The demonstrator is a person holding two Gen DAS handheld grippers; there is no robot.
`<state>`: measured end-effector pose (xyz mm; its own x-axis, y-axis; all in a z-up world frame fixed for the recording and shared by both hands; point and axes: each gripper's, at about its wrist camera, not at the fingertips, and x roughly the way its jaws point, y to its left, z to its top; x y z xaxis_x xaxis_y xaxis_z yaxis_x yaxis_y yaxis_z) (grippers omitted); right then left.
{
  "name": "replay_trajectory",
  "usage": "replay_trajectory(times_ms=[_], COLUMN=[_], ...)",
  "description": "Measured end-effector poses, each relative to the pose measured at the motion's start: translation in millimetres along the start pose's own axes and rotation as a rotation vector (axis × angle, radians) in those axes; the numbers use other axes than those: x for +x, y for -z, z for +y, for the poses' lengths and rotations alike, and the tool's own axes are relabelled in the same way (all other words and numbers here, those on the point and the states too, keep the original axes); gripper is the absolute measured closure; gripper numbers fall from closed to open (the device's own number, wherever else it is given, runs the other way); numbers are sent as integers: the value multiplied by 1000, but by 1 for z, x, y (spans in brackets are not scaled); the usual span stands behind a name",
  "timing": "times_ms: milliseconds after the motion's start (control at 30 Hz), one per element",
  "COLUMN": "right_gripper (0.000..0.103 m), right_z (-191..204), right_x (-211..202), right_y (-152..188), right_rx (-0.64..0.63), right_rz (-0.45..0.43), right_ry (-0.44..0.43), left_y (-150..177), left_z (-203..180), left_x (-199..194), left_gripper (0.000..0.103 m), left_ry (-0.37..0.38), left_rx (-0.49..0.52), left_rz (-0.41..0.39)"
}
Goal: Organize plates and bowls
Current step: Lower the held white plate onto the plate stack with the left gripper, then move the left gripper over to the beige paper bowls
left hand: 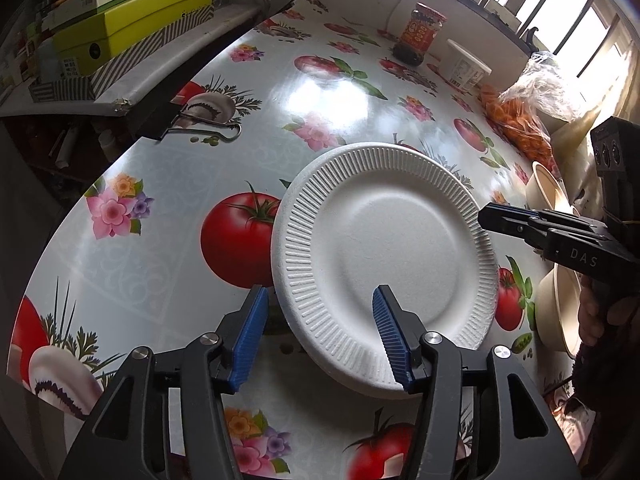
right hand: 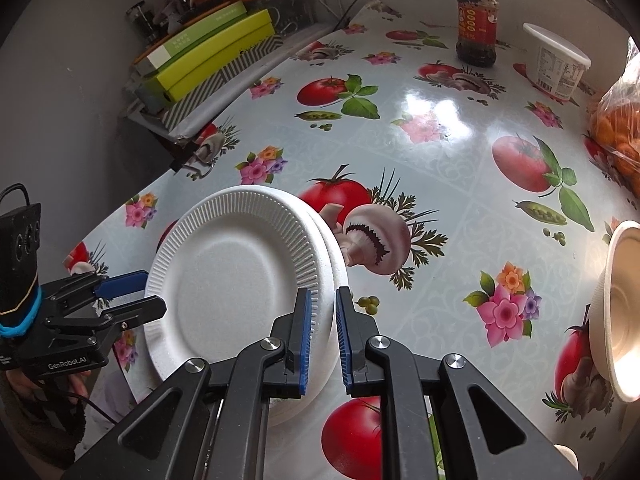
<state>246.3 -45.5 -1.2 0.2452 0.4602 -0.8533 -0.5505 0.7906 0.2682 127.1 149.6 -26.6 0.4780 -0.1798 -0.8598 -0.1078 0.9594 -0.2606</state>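
Blue-padded left gripper [left hand: 320, 332] stood open astride the near rim of the stacked foam plates [left hand: 384, 268] on the flowered table [left hand: 160, 216]; right gripper [right hand: 324, 336] pinched their far rim. Plates seemed light, stiff, easily dented: rim-hold best. Bowls [left hand: 560, 308], jar [left hand: 418, 32], tub [left hand: 466, 66] stood clear.

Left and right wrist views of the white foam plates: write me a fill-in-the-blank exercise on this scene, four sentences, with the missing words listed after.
1. The stacked white ribbed foam plates lie on a glossy tablecloth printed with flowers, mushrooms and red ___.
2. The left gripper straddles the plates' rim with its jaws ___.
3. The right gripper is shut on the plates' ___.
4. The dark-filled glass jar at the table's far side wears a ___ label.
Missing words: tomatoes; open; rim; red.
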Motion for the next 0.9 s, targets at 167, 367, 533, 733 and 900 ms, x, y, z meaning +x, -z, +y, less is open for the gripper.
replay_trajectory(times_ms=[167, 367, 533, 733, 900], right_gripper=[84, 77, 72, 68, 66], right_z=[1, 1, 1, 5, 2], right_x=[-2, -7, -20, -39, -61], right_y=[0, 1, 3, 11, 21], right_rx=[0, 2, 3, -12, 4], right_rz=[-5, -20, -52, -103, -147], right_ry=[-1, -1, 10, 42, 46], left_y=[0, 0, -1, 0, 3], left_z=[2, 5, 5, -3, -17], left_x=[-2, -10, -21, -36, -48], left_gripper=[46, 44, 44, 43, 43], left_ry=[-2, -13, -27, -30, -38], left_rx=[-9, -19, -19, 0, 37], left_rz=[-9, -30, -60, -103, -139])
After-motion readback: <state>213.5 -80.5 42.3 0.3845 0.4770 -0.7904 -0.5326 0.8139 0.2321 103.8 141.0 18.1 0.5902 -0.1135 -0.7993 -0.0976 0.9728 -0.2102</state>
